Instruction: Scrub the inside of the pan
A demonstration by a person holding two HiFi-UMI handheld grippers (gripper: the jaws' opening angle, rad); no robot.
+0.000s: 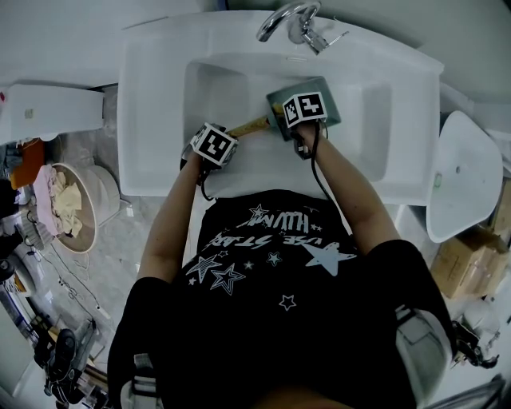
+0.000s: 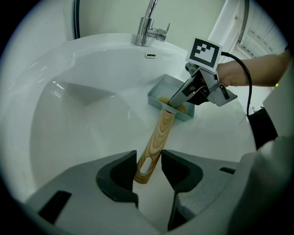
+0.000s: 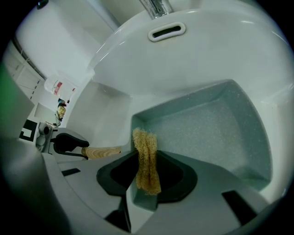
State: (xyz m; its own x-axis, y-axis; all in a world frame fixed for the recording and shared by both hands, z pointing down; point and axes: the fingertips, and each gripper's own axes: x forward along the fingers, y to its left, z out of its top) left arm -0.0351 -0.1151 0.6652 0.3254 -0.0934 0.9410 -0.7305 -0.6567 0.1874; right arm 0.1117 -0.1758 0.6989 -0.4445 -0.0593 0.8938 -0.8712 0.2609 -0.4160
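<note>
Pan [image 1: 321, 86], square and grey-green, lies in the basin of the white sink [image 1: 160, 96], below the tap [image 1: 291, 20]. Its wooden handle [image 2: 158, 137] points back toward the person. The left tongs [image 2: 149, 160] are clamped on the far end of that handle, one pad on each side of its hanging hole. The right tongs [image 3: 146, 153] are closed on a yellow fibrous scrubber [image 3: 147, 179], pinched upright between the pads. The scrubber sits over the pan's corner nearest the handle, low inside the rim; whether it touches the bottom I cannot tell. A basket [image 1: 96, 200] of cloths stands on the floor, left of the sink.
</note>
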